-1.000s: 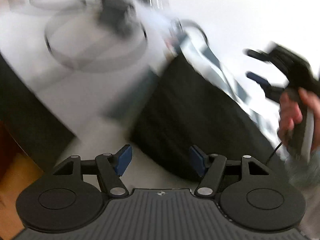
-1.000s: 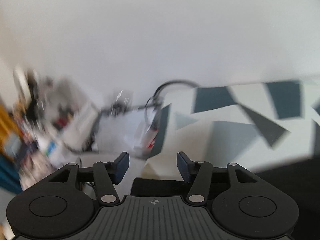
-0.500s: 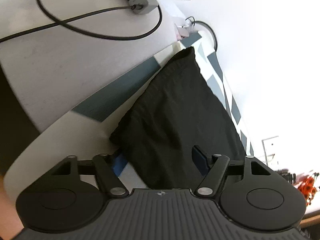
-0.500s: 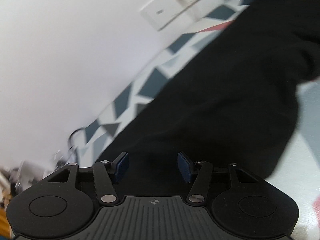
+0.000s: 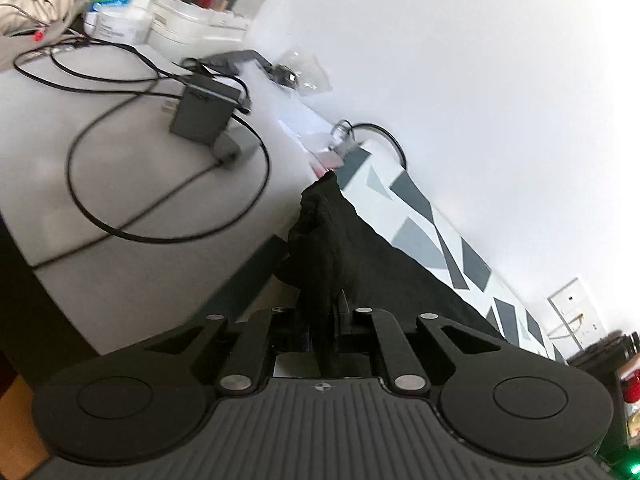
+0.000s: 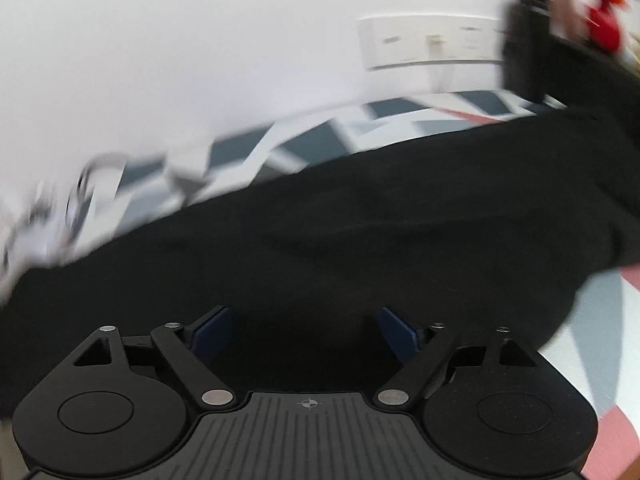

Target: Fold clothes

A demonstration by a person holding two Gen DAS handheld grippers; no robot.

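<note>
White wall [image 5: 480,80] fills the background of both views, and a pale socket plate [image 6: 432,46] is fixed to it low down, close to the surface. Below the wall runs a cloth with grey, dark blue and white triangles [image 5: 416,216], with some pink patches showing in the right wrist view. Beside it, in the left wrist view, lies a plain grey tabletop [image 5: 100,184].

Spread over the patterned cloth is the black garment [image 6: 360,240], the largest thing on the surface; in the right wrist view it covers most of the lower half of the frame, lying mostly flat with soft creases. In the left wrist view one corner of it is drawn up into a crumpled ridge that runs from near the grey tabletop's edge down into the left gripper [image 5: 326,328].

The left gripper has just been closing and its jaws are now clamped together on that ridge of black fabric. The right gripper [image 6: 306,332] has just been opening; its blue pads [image 6: 212,330] stand wide apart just above the garment, with only the flat cloth behind the gap and nothing pinched.

On the grey tabletop a black cable [image 5: 168,184] loops in a wide ring, ending at a dark grey box [image 5: 202,110]. Behind that stand white tubs and bottles [image 5: 120,20], blurred. A clear plastic wrapper [image 5: 304,72] lies against the wall.
</note>
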